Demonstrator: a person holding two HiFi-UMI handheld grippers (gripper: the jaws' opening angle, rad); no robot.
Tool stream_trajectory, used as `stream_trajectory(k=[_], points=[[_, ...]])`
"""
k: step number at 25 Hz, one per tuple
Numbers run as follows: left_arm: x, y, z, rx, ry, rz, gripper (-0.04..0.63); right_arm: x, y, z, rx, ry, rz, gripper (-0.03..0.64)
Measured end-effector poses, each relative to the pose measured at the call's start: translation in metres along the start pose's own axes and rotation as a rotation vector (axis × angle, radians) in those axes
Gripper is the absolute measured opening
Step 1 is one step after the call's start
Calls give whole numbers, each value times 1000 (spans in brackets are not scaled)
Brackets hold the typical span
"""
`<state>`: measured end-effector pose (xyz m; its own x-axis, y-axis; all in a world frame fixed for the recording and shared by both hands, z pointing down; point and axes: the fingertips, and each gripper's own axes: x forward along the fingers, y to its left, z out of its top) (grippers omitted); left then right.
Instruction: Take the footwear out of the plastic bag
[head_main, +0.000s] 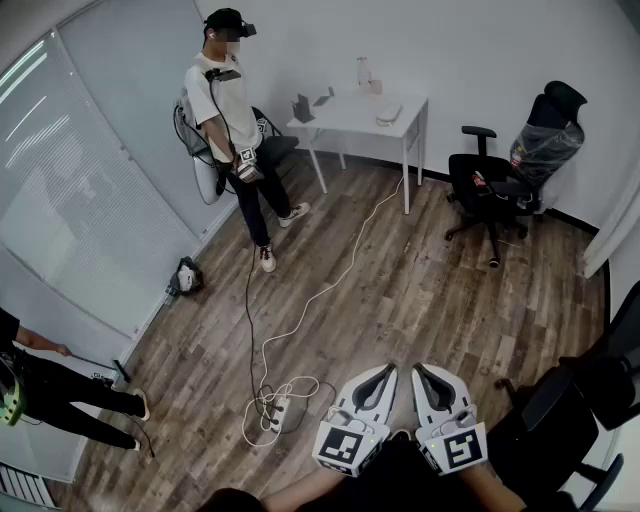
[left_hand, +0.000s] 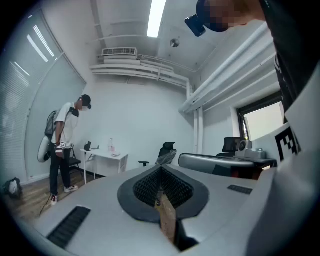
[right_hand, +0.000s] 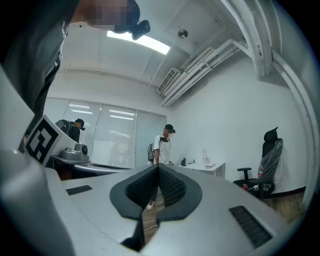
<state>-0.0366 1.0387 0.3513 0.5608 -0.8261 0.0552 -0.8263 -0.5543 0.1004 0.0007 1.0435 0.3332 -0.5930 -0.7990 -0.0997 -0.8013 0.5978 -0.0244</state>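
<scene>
Plastic bag (head_main: 545, 148) on far office chair (head_main: 468, 180), left gripper (head_main: 388, 373) and right gripper (head_main: 420, 373) closed, empty, side by side

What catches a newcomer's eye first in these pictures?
The left gripper and right gripper, both shut and empty, sit side by side at the head view's bottom edge. Beyond them a person in a white shirt stands beside a white table, and a white cable trails across the wooden floor.

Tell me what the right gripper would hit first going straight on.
Nothing close. The right gripper points level over the floor, and its line seems to reach the person in the white shirt across the room, though depth is unclear.
</scene>
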Motion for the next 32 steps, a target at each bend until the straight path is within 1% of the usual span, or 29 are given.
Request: stream_trajectory(k=[3,6,9,13,16,20,23,28,32], points=[[4,-4,-5,19,2,-18,20,-3,-5,1,-2,-4,-3,17],[3,-5,-4,-2,11,-5,20,-7,-6,-1,-8,-4,-7,17],[2,-7,-8,10,7,-12,20,-9,-6,-4,-13,7,-10,18],[-2,-4,-3,-6,26,40,20,-13,-9,-5,29,8,6,18],[-9,-6,-7,-13,4,33,20,-14,-6,-8,41,16,9,18],[-12,-5,-19,-28,24,57,20,-18,-10,-14,79,10,8,18],[-6,-3,-20,-28,24,48,20,-16,-21,-16,101,5,-20,18],[14,4,-22,-37,47,29,20,-5,-45,-20,123,22,-77,18],[41,15,-25,-40,55,7,20,8,-68,-28,117,38,-114,18]])
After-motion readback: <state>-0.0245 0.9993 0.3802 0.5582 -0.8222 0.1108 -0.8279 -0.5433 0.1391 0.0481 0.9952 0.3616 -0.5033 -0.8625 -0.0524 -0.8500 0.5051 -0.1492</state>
